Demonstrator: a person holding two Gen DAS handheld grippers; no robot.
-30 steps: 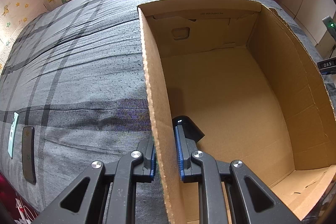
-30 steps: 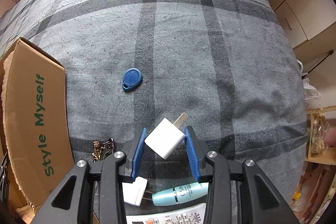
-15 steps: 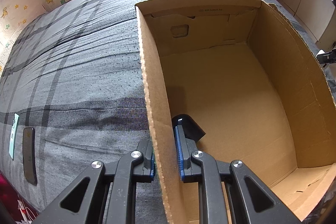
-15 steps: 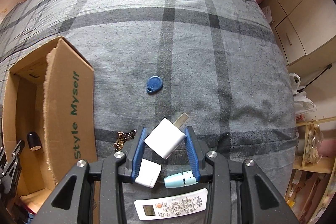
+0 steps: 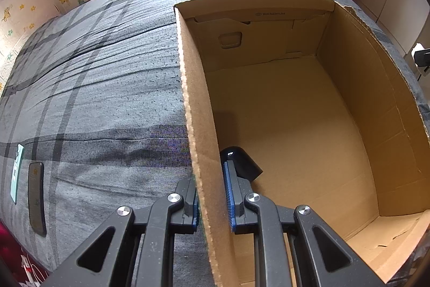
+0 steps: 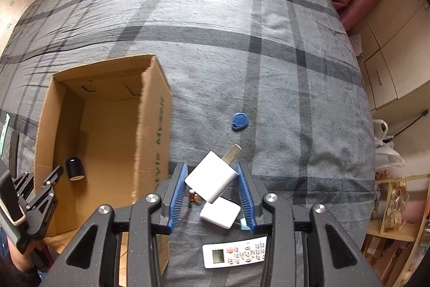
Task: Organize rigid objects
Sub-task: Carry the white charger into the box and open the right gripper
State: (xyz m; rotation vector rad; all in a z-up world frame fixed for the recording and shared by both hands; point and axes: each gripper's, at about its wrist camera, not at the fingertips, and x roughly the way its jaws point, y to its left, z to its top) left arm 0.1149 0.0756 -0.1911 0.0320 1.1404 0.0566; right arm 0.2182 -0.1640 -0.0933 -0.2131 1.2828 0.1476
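An open cardboard box [image 5: 199, 109] lies on a grey checked bed. My left gripper [image 5: 210, 179] is shut on the box's left wall, one finger outside and one inside. A black cylinder [image 5: 242, 163] lies on the box floor just beyond the inner finger, and it also shows in the right wrist view [image 6: 75, 168]. My right gripper [image 6: 211, 172] hangs above the bed to the right of the box [image 6: 151, 109], shut on a white charger [image 6: 212, 179] held tilted, its metal prongs pointing away.
On the bed under the right gripper lie a second white charger [image 6: 220, 211], a white remote [image 6: 236, 252], a teal tube [image 6: 243, 222] and small trinkets [image 6: 193, 197]. A blue key fob [image 6: 239, 120] lies farther off. A dark phone [image 5: 36, 198] and a teal card [image 5: 16, 171] lie left of the box.
My right gripper has risen with the white charger and shifted, so the box and its inside now show at its left. The left gripper has stayed on the box wall.
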